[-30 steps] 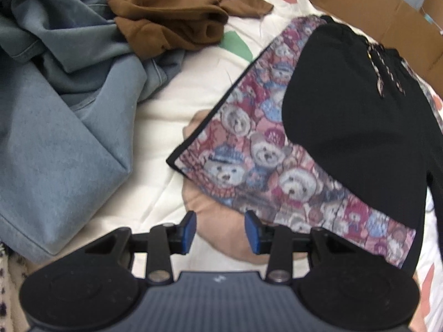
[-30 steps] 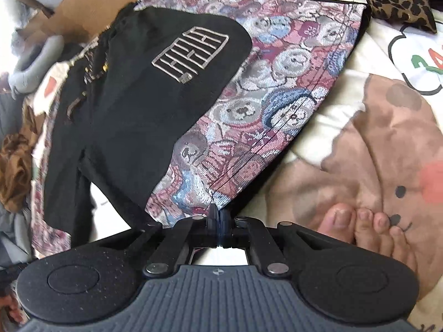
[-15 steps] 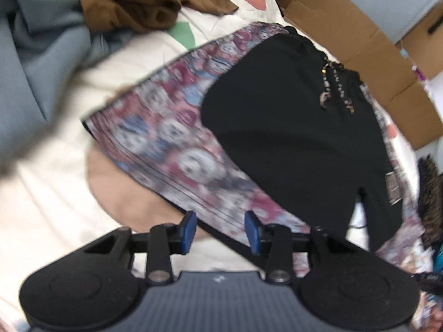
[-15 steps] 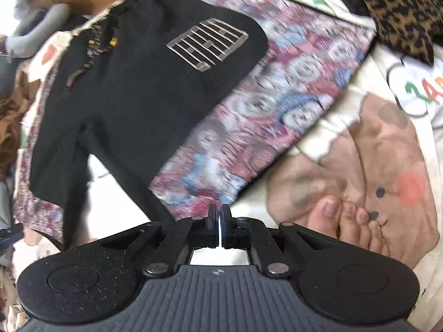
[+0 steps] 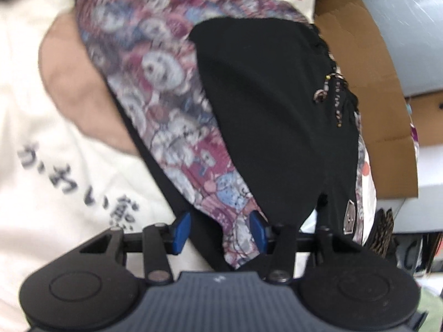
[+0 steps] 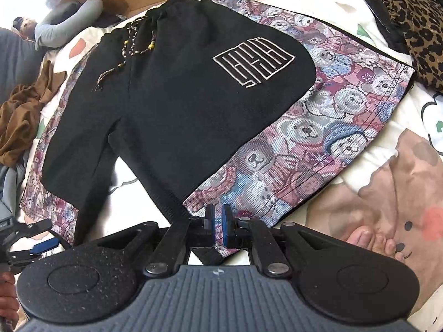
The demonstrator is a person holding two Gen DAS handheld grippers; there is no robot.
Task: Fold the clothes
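Note:
Black shorts (image 6: pixel 171 105) with teddy-bear patterned side panels and a white square logo lie spread flat on a cream printed bedsheet (image 6: pixel 387 179). My right gripper (image 6: pixel 218 222) is at the near hem corner of one leg, its blue pads almost together and pinching the patterned cloth. In the left wrist view the shorts (image 5: pixel 263 96) run away from my left gripper (image 5: pixel 219 229). Its jaws are opening, with the other leg's black-edged hem corner lying between the pads, untouched. The left gripper (image 6: pixel 41 238) also shows at the right wrist view's left edge.
A crumpled brown garment (image 6: pixel 19 119) lies to the left of the shorts and a leopard-print cloth (image 6: pixel 409 19) to the right. Cardboard (image 5: pixel 387 110) lines the far side of the bed. A person's toes (image 6: pixel 368 242) rest on the sheet near my right gripper.
My left gripper swung away from the blue and brown clothes pile to the shorts' near hem corner, rolling as it went, and its jaws widened. The right gripper stayed at its hem and rose slightly.

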